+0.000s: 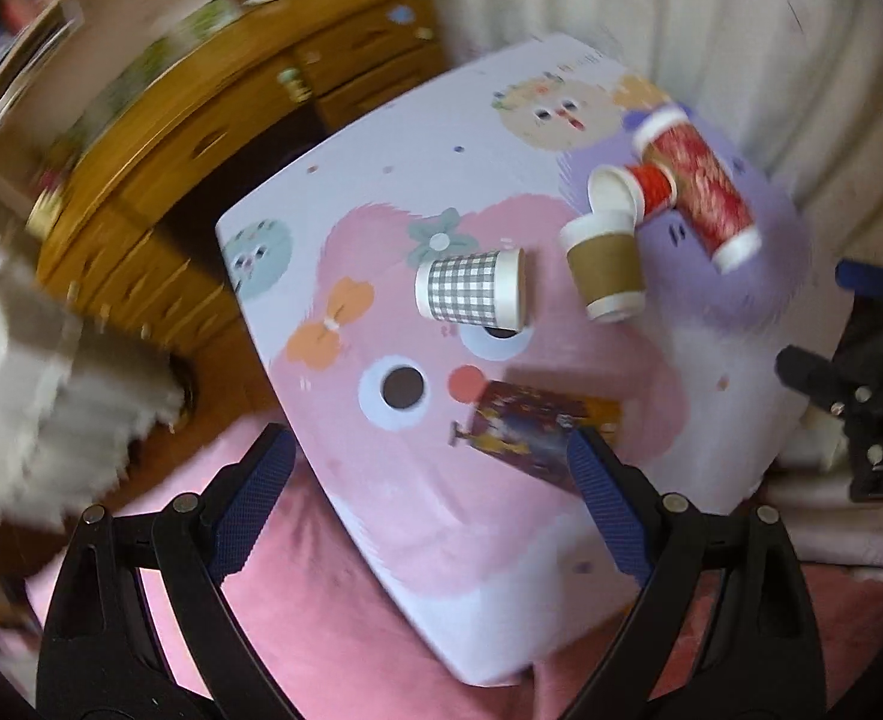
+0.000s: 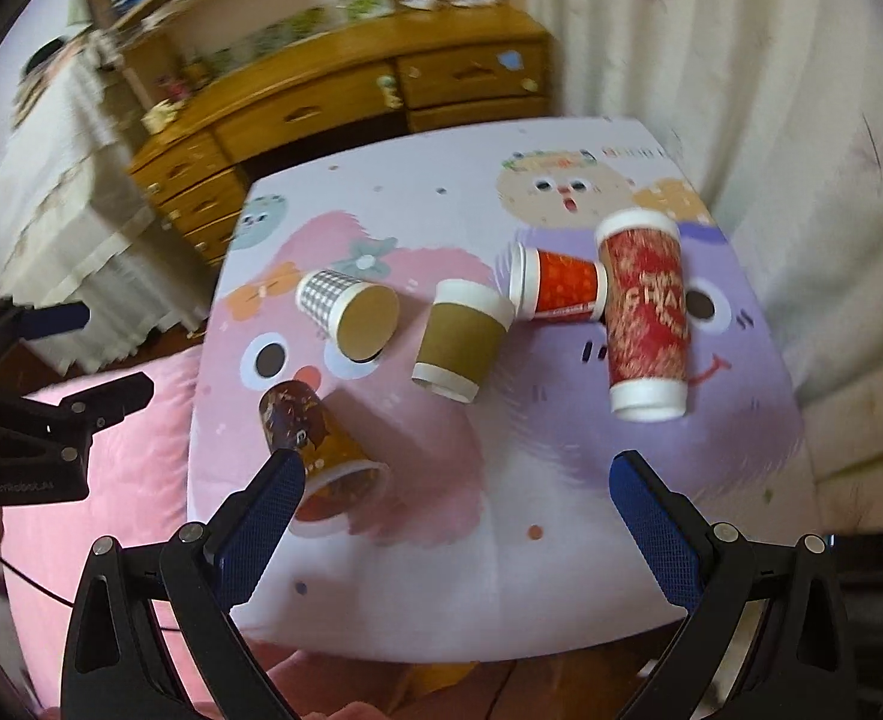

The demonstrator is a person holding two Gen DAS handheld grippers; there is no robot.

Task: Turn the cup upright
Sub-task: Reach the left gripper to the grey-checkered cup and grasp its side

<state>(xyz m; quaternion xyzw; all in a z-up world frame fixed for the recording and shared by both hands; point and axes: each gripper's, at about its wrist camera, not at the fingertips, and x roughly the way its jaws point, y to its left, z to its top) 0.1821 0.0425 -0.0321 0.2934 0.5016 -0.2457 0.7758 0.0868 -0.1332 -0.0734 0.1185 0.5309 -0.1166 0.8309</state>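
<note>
Five paper cups lie tipped over on the cartoon-printed counter (image 2: 561,570), and none has been stood up yet, so the job looks to be at its approach stage. Both claws hang off the near edge with nothing in them: the left claw (image 1: 429,504) is spread wide above the near left corner, and the right claw (image 2: 456,516) is equally wide over the near edge. The closest cup is the dark patterned cup (image 2: 315,450), on its side near the near left corner with its open mouth facing the near edge; in the right wrist view its rim sits just beside the right claw's left finger. Toward the middle lies the checked cup (image 2: 345,309), its mouth turned to the near right, with the brown sleeved cup (image 2: 459,339) just beside it. Behind those, toward the far right corner, the small red cup (image 2: 561,288) butts against the tall red cup (image 2: 645,312), and the two appear to touch. Judging by position, the dark patterned cup is the likely first target: the next move would call for bringing a claw down across its body, closing gently enough not to crush the thin paper wall, then rotating the wrist so the base meets the counter. A glancing contact could send it rolling off the near edge.
</note>
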